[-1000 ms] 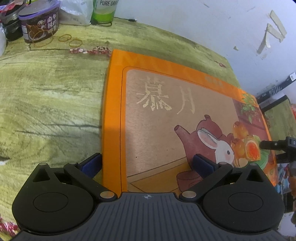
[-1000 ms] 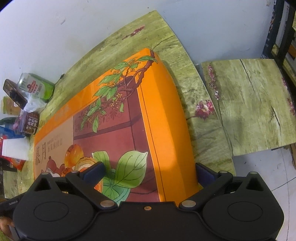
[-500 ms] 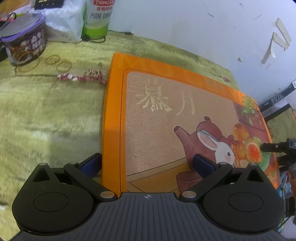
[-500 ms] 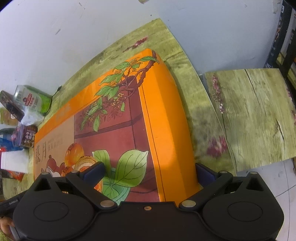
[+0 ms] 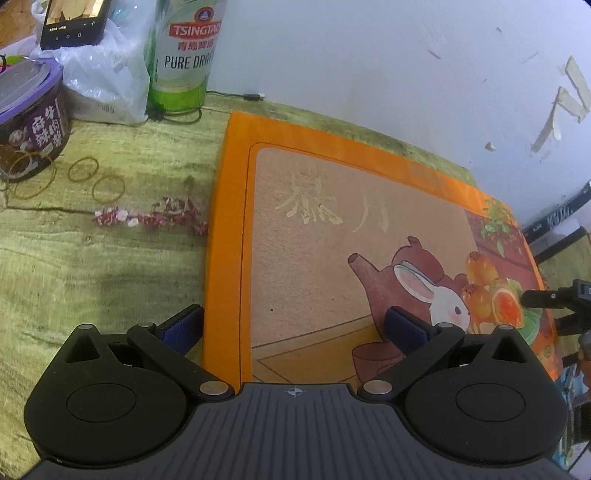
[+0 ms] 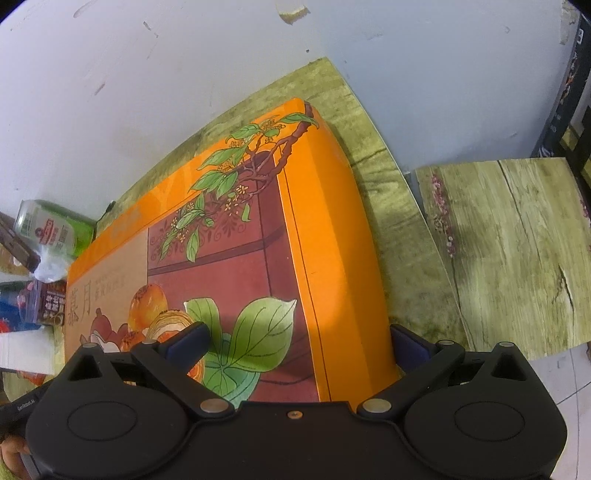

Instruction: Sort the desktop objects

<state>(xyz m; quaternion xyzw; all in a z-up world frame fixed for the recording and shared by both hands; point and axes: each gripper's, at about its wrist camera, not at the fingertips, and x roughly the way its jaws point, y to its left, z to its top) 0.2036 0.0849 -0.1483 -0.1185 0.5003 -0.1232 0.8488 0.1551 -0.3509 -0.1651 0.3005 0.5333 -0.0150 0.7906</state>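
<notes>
Orange gift box [image 5: 354, 236] lying flat on the green wood-print table [image 5: 92, 273], long axis running left to right, printed rabbit and teapot facing up, far long edge close to the white wall [image 5: 369, 66]. Left gripper [image 5: 295, 325] spread wide, straddling the box's near left corner: one pad on the tabletop just beside the left edge, the other over the lid. Right gripper [image 6: 299, 341] likewise wide apart, straddling the near right corner. Left of the box: three rubber bands [image 5: 83, 170], purple-lidded tub [image 5: 29, 118], plastic bag [image 5: 107, 81], green Tsingtao can [image 5: 183, 59], phone [image 5: 74, 18] propped behind. Bare tabletop between those and the box. Right of the box, a narrow strip of table, then a separate lower green panel [image 6: 517, 251].
</notes>
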